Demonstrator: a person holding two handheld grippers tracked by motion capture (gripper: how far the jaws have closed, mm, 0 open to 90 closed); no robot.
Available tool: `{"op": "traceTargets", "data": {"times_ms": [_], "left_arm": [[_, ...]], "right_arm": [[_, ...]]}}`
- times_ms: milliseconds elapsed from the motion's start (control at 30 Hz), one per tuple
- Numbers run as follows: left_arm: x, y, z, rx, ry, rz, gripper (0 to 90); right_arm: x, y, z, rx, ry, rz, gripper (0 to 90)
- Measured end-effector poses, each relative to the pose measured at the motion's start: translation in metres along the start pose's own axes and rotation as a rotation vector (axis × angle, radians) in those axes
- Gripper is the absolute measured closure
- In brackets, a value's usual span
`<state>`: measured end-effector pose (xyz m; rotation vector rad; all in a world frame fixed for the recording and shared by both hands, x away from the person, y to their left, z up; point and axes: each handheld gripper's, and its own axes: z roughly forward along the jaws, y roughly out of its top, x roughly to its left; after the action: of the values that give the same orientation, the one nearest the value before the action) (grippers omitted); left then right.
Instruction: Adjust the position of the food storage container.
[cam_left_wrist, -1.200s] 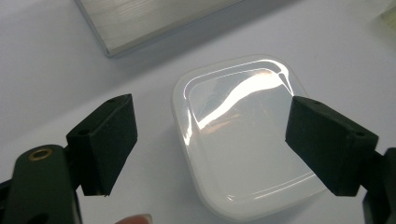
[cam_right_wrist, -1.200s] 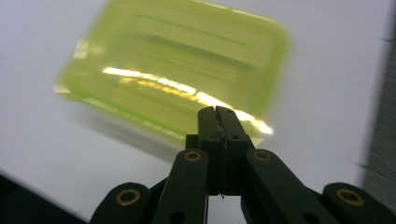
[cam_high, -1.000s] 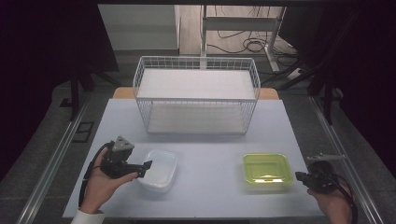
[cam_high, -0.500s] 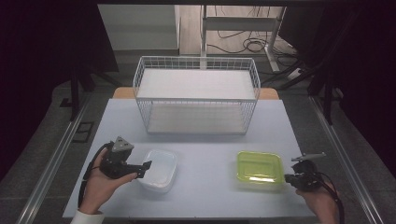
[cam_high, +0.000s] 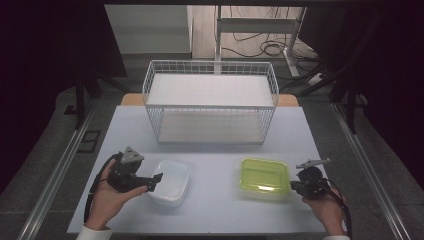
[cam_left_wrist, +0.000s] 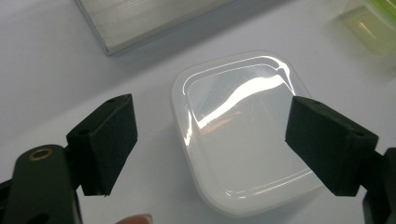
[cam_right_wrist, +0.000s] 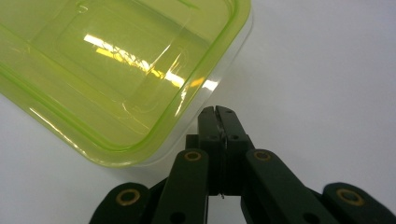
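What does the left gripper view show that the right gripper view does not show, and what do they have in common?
The left gripper view has the left gripper with its jaws wide apart, a clear white container lying between them, and the edge of a metal shelf base farther off. The right gripper view has the right gripper with its jaws pressed together, just at the rim of the green-lidded container. Both views share the pale table and that green-lidded container, seen as a blurred corner in the left gripper view.

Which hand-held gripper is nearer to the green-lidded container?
The right. The right hand-held gripper is shut, just beside the green-lidded container at its right edge. The left hand-held gripper is open around the white container, well to the left.
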<state>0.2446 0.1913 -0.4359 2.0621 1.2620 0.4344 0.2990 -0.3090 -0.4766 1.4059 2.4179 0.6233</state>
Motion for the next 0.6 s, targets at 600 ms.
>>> {"op": "traceTargets", "data": {"times_ms": [600], "left_arm": [[0.004, -0.001, -0.004, -0.009, -0.001, -0.011, 16.6]], "right_arm": [[0.04, 0.049, 0.034, -0.043, 0.012, -0.104, 89.2]]}}
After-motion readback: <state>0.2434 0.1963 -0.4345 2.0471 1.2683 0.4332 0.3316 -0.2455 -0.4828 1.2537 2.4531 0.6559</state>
